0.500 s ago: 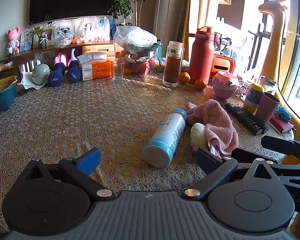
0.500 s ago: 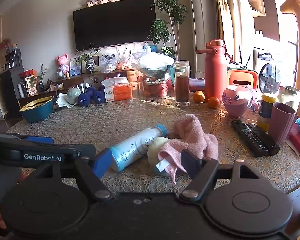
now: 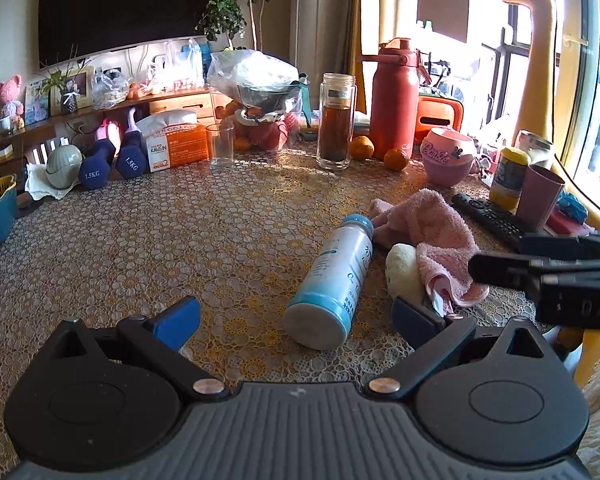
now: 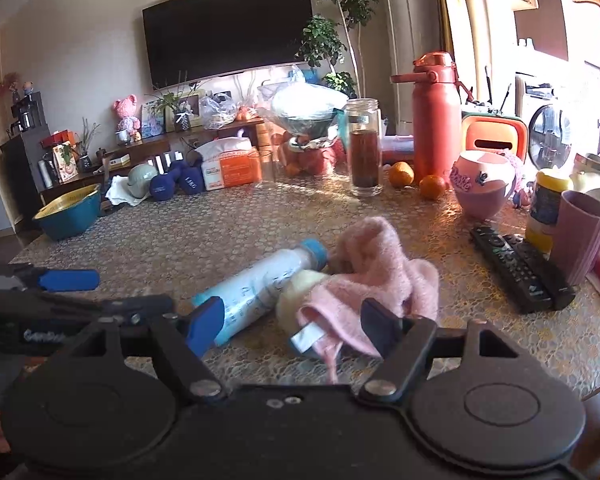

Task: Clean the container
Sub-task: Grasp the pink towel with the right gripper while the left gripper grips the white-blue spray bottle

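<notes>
Both tongs, left (image 3: 296, 316) and right (image 4: 292, 322), are being held wide and empty over the counter (image 3: 180, 240), near the bottle (image 3: 332, 280) and cloth (image 3: 428, 232).

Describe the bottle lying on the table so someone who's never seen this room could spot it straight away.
Start at the big lace-covered table and look to its near edge, beside the crumpled pink towel. The bottle lies on its side there, its blue cap touching the towel. It is the only container lying down; the jar and red flask stand upright at the far edge.
</notes>
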A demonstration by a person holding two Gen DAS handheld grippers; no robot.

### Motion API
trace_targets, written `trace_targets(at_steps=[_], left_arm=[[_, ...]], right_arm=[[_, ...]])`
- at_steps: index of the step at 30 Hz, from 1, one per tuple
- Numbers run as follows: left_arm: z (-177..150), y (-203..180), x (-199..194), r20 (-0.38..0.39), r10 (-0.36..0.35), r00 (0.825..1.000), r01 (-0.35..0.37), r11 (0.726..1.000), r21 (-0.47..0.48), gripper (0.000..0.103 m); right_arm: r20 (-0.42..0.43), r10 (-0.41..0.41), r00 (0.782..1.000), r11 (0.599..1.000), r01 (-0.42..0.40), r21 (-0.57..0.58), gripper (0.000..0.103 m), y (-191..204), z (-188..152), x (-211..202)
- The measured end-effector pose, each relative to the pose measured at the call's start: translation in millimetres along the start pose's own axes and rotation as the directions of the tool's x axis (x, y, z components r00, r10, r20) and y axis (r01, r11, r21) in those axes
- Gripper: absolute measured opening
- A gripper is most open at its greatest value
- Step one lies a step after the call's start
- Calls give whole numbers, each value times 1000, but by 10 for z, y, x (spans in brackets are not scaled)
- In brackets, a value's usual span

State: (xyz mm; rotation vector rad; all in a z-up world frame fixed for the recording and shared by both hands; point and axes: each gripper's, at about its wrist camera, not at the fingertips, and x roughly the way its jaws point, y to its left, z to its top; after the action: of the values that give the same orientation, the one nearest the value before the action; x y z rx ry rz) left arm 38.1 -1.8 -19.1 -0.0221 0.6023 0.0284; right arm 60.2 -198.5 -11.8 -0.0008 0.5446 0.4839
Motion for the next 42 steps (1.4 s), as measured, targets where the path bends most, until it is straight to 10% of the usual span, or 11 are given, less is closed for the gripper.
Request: trace_targets(at_steps=[12,27,32,42], left_arm=[[91,-92,494,-39,-24,999,26,999,39,102],[40,-37,848,-109,-58,992,64,997,44,102],[28,-40,885,-112,-64,992,70,996,48,98],[16,-46,903,-111,-80,991,86,995,50,70]], right_arm=[[-126,-129,984,991,131,6,73,-755,413,924],[-321,-67,945,994,90,59,71,-792,328,1680],[-291,-46,956,999,50,5,33,-709,327,1646],[-119,78,990,969,-104,-225,24,-392,614,1061]])
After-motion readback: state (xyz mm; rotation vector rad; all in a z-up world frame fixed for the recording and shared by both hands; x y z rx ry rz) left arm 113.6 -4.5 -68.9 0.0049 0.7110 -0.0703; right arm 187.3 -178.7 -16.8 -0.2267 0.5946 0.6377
